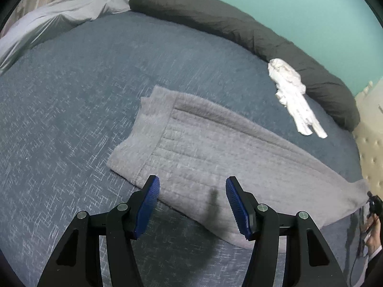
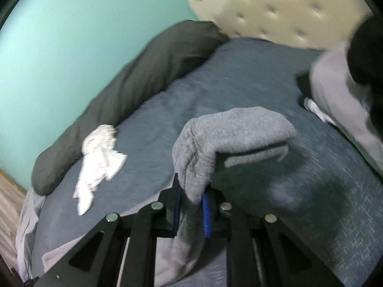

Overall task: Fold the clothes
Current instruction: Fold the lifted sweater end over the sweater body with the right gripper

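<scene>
Grey towel (image 1: 210, 157) on bed (image 1: 71, 95): left gripper (image 1: 192, 205) jaws apart, empty; right gripper (image 2: 191, 211) clamped on towel end, fingertips hidden by cloth.

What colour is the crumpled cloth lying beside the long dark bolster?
White. The crumpled cloth shows best in the left wrist view, against the dark grey bolster.

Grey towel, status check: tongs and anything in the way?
Left tongs open, above grey towel. Right tongs shut on towel's end, lifted. White cloth lies apart near dark bolster, not in the way.
</scene>
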The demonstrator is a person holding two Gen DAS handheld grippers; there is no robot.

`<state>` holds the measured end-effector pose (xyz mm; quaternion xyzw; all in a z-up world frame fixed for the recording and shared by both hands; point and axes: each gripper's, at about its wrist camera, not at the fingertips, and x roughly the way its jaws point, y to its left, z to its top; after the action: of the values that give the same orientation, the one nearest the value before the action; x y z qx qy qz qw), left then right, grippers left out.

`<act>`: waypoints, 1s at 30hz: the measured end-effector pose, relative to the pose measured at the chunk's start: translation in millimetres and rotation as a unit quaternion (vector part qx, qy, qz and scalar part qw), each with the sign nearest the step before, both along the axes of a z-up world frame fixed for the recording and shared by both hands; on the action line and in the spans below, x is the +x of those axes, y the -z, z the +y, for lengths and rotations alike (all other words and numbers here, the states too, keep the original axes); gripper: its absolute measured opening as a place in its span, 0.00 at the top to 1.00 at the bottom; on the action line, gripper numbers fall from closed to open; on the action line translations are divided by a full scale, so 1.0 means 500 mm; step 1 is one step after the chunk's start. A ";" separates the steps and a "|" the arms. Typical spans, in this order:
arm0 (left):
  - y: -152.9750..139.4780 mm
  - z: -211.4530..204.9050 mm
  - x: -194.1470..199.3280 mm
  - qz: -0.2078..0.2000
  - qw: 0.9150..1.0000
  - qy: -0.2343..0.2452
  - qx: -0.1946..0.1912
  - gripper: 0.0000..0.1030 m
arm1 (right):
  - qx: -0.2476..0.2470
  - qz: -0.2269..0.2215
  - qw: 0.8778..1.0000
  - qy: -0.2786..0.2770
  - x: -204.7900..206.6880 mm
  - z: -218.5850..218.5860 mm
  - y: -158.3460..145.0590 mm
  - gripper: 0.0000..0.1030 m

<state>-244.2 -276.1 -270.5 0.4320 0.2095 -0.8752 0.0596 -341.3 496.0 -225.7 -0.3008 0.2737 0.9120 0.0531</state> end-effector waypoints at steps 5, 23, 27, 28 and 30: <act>0.002 -0.010 0.024 -0.008 1.000 -0.014 0.013 0.40 | 0.018 0.013 0.999 -0.042 -0.002 -0.097 -0.083 0.87; 0.027 -0.051 0.101 0.030 0.999 -0.006 0.021 0.40 | 0.149 -0.010 0.967 -0.209 -0.058 -0.630 -0.222 0.87; 0.044 -0.078 0.115 0.038 0.999 -0.018 0.032 0.40 | 0.174 -0.019 0.954 -0.242 -0.074 -0.758 -0.221 0.88; 0.049 -0.084 0.118 0.040 0.998 -0.019 0.035 0.40 | 0.180 -0.022 0.952 -0.247 -0.075 -0.787 -0.221 0.88; 0.055 -0.090 0.121 0.042 0.998 -0.017 0.038 0.40 | 0.196 -0.031 0.946 -0.258 -0.083 -0.843 -0.211 0.88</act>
<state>-183.7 -321.2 -297.9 0.3930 0.2527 -0.8827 0.0495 -382.6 74.6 -120.0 -0.3726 0.0010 0.9205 -0.1181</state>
